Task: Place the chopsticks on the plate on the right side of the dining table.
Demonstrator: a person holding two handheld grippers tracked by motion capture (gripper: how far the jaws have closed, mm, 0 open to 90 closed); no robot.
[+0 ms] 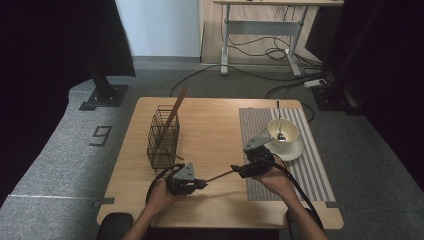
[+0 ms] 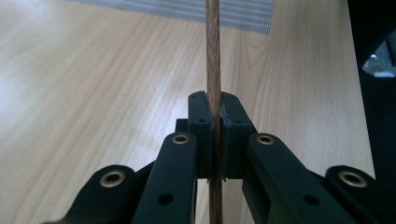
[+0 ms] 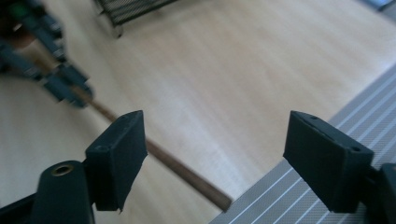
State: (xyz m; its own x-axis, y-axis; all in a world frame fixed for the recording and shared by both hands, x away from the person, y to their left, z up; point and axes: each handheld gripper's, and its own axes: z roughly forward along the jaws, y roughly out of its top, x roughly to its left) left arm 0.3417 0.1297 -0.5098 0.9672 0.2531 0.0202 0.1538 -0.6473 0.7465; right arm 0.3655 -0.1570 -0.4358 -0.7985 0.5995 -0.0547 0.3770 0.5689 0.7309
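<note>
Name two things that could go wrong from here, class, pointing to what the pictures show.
1. The left gripper clamps the wooden stick near one end, so its free end may dip or swing.
2. The right gripper stands open beside that end; closing off-centre could knock the stick askew.

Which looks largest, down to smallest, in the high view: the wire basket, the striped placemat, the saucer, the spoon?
1. striped placemat
2. wire basket
3. saucer
4. spoon

The basket stands upright, so its look depends partly on the camera's angle; the saucer is partly covered by the cup.
</note>
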